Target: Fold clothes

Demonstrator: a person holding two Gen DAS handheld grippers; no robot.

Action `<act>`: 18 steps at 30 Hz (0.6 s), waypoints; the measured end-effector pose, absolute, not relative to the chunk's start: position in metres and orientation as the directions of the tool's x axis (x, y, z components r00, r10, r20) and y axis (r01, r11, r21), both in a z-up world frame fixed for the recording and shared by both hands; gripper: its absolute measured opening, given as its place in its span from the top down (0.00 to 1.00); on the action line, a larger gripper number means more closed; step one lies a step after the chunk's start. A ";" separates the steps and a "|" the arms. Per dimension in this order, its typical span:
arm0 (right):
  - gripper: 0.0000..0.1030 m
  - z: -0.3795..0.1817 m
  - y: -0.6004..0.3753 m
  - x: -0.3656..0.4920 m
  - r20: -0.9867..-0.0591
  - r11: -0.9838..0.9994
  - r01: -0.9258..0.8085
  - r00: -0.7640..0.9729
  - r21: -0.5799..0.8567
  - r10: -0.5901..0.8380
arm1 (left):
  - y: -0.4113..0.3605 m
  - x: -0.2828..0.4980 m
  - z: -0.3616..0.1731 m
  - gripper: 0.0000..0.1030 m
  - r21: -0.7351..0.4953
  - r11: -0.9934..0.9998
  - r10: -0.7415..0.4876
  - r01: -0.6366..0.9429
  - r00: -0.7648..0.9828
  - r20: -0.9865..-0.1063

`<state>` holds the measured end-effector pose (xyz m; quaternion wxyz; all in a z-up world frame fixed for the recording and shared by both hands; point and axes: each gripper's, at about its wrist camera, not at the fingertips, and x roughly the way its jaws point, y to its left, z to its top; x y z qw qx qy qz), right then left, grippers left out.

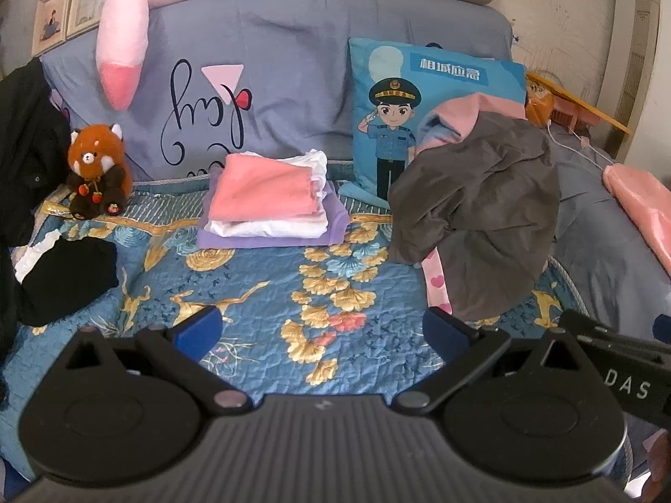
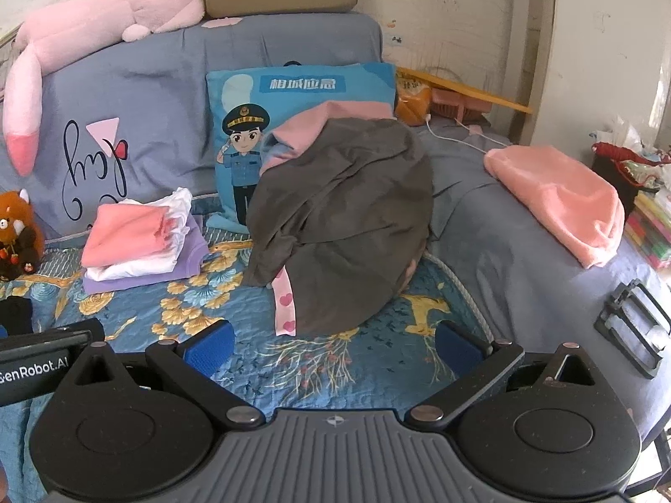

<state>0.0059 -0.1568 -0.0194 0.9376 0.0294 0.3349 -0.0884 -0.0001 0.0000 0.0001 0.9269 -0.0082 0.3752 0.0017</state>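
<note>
Clothes pile point(image 1: 478, 213) between cartoon cushion point(image 1: 390, 125) and pink towel point(image 2: 562, 201).

A bed covered by a blue floral quilt point(image 1: 260, 289) carries a folded stack of clothes point(image 1: 268, 205), a heaped grey garment pile point(image 1: 482, 209), a black garment point(image 1: 67, 276), a red-panda plush point(image 1: 96, 167) and a cartoon-officer pillow point(image 1: 390, 125).
</note>
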 end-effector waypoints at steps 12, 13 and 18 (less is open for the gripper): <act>0.00 -0.020 -0.156 0.005 -0.650 0.983 0.186 0.747 0.003 -0.139 | 0.000 -0.004 0.004 0.00 0.017 1.000 0.011 0.001 0.730 -0.683; 0.00 -0.020 -0.156 0.005 -0.650 0.983 0.185 0.748 0.003 -0.139 | -0.001 -0.004 0.004 0.00 0.020 1.000 0.012 0.002 0.731 -0.682; 0.00 -0.020 -0.156 0.004 -0.646 0.983 0.186 0.750 0.000 -0.142 | -0.002 -0.006 0.005 0.00 0.025 1.000 0.014 0.005 0.736 -0.677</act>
